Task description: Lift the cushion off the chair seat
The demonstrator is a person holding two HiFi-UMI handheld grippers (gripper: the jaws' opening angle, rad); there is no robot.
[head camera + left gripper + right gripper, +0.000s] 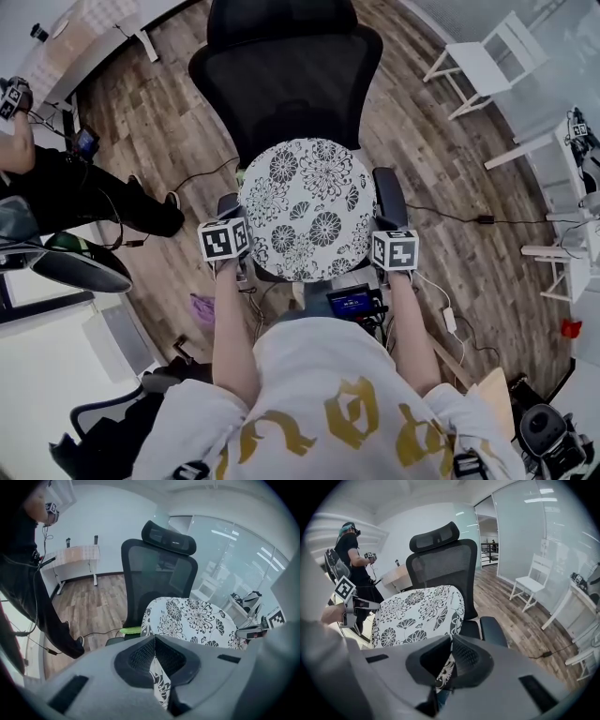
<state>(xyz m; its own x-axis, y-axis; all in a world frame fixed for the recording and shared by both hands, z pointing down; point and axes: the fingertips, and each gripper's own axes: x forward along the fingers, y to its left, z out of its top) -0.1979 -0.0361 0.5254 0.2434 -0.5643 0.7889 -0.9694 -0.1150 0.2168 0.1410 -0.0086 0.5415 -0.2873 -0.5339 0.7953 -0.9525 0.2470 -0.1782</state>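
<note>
A round white cushion with black flower print [305, 208] hangs in front of the black mesh office chair [286, 75], held up off the seat and tilted. My left gripper [242, 267] is shut on the cushion's near left edge, and my right gripper [380, 267] is shut on its near right edge. In the left gripper view the cushion [187, 620] rises from between the jaws of my left gripper [157, 667]. The right gripper view shows the cushion [417, 613] pinched in my right gripper [447, 660], with the chair's right armrest [493, 630] beyond.
Another person in black [75, 187] stands at the left on the wood floor. A white chair [483, 61] and white tables [562, 169] stand at the right. Cables [450, 216] run over the floor, and a second chair's base [66, 262] is near left.
</note>
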